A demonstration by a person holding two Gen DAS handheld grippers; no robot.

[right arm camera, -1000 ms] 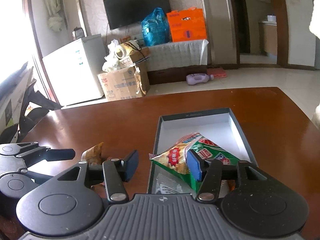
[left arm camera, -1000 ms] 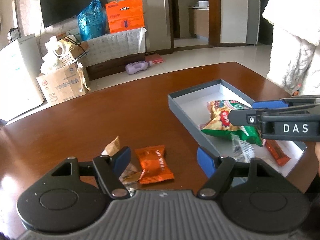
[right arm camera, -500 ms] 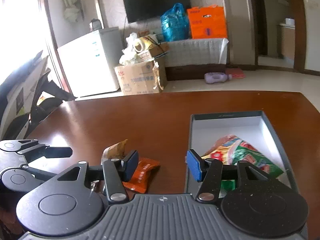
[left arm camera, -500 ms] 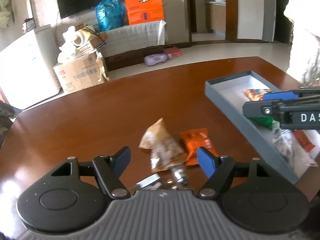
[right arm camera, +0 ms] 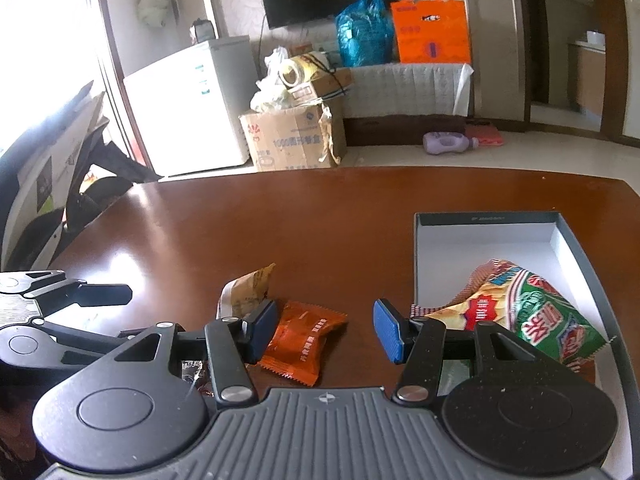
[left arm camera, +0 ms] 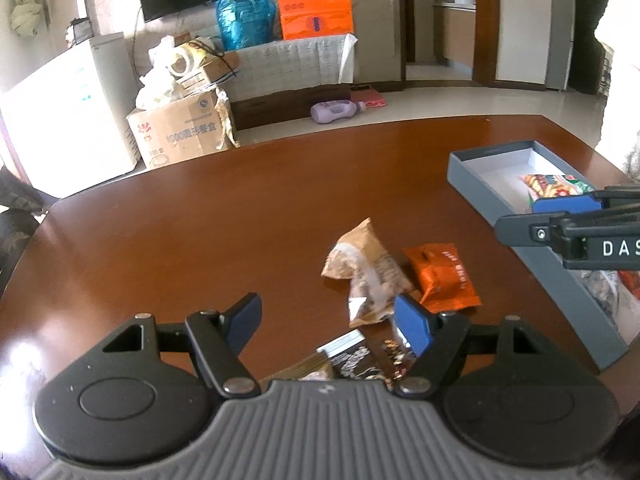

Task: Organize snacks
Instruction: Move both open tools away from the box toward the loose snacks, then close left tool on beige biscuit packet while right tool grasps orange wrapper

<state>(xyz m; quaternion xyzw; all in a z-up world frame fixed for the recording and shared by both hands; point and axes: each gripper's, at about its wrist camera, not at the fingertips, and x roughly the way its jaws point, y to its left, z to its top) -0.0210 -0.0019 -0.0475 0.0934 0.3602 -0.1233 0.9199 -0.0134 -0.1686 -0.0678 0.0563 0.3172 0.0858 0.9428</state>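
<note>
On a glossy brown table (left arm camera: pixel 200 240) three loose snacks lie together: a tan packet (left arm camera: pixel 366 264) crumpled on its side, an orange packet (left arm camera: pixel 442 276) touching it on the right, and a dark packet (left arm camera: pixel 360 360) nearer the camera, partly hidden under the left gripper's body. The left gripper (left arm camera: pixel 328 322) hangs above the table with its blue-padded jaws standing apart and nothing between the pads; the tan packet shows just beyond its right finger. In the right wrist view the right gripper (right arm camera: pixel 326 330) is likewise open and empty, tilted down over the table, with the orange packet (right arm camera: pixel 304 340) lying just past its left finger and the tan packet (right arm camera: pixel 248 292) behind that finger. The left gripper (right arm camera: pixel 60 320) appears at the far left of that view as a black linkage low over the table. To the right of the loose snacks sits a shallow grey box (right arm camera: pixel 480 220) with a white inside, open at the top. A green and red chip bag (right arm camera: pixel 532 312) lies in its near half, resting across the floor of the box, while the far half is bare white. In the left wrist view the right gripper (left arm camera: pixel 568 216) reaches in from the right edge over the near wall of the box (left arm camera: pixel 480 184), and the chip bag (left arm camera: pixel 552 184) shows behind it. Other wrappers lie in the near end of the box, too hidden to tell apart.
</note>
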